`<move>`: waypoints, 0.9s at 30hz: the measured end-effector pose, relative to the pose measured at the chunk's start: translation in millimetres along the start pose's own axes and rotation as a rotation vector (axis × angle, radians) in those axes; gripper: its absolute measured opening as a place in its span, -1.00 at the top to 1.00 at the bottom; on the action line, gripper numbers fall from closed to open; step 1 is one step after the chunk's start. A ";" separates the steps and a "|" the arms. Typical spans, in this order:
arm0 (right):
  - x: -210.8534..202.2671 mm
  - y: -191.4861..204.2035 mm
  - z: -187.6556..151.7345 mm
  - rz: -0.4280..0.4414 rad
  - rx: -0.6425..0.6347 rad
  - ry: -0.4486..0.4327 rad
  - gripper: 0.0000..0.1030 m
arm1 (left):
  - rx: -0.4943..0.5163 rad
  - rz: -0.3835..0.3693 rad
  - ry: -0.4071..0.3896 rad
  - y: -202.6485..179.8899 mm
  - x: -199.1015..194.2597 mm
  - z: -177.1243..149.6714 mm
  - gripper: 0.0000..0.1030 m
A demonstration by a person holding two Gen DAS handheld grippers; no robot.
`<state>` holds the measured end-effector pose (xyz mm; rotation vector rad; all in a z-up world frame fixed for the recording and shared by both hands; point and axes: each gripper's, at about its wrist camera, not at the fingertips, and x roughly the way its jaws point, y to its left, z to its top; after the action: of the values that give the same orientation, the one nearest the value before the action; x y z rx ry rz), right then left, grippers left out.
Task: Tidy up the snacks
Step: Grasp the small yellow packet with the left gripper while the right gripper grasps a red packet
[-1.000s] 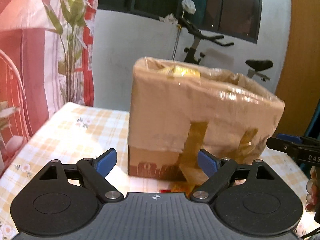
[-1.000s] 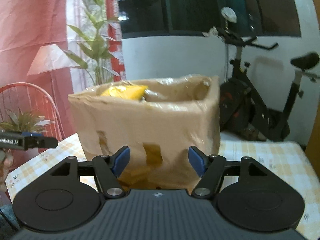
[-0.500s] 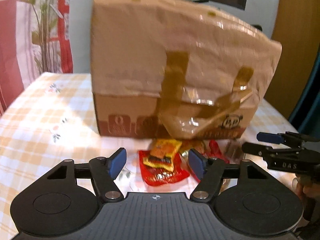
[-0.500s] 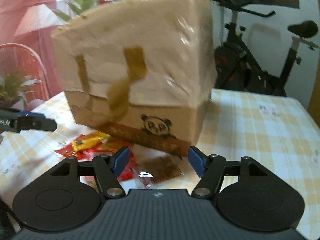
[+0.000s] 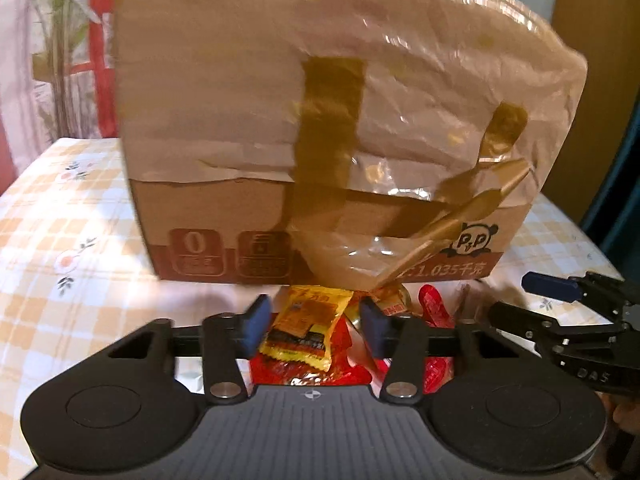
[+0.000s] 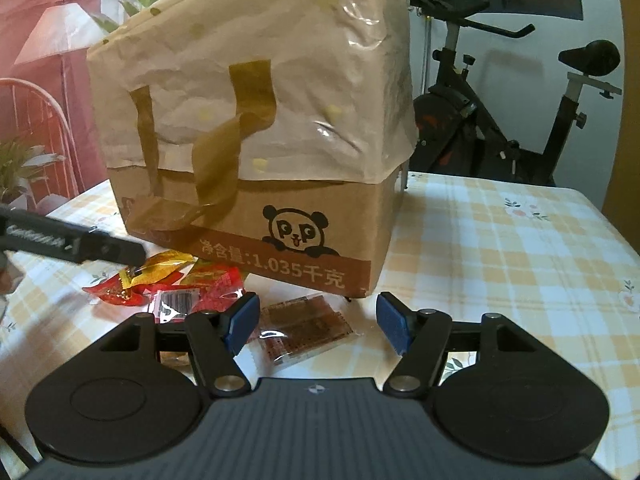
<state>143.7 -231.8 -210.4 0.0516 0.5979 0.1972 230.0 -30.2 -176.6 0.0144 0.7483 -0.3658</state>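
Observation:
A tall cardboard box lined with a brown paper bag stands on the table. Snack packets lie in front of it. My left gripper hangs low over them with its jaws closing. A yellow packet lies between its pads, on top of red packets, and the pads are not pressing on it. My right gripper stands open just above a brown see-through packet on the cloth.
The table wears a yellow checked cloth with bare room to the right of the box. An exercise bike stands behind the table, a red wire chair and a plant to the left.
Both grippers have come down from the box's rim to the table in front of it. The left jaws have narrowed around the yellow packet. The right jaws kept their width.

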 end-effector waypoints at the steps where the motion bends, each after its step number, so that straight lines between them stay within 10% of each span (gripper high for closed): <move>1: 0.3 -0.6 -0.1 0.007 0.001 0.002 -0.31 | 0.000 0.006 0.004 -0.7 3.3 0.7 0.09; 27: 7.1 2.2 -2.3 0.061 -0.016 0.039 -0.31 | -0.041 0.035 -0.006 1.9 -26.3 -40.0 0.29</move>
<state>147.8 -228.2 -216.0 0.0508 0.6337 0.2628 186.4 -14.3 -188.6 -0.0119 0.7490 -0.3165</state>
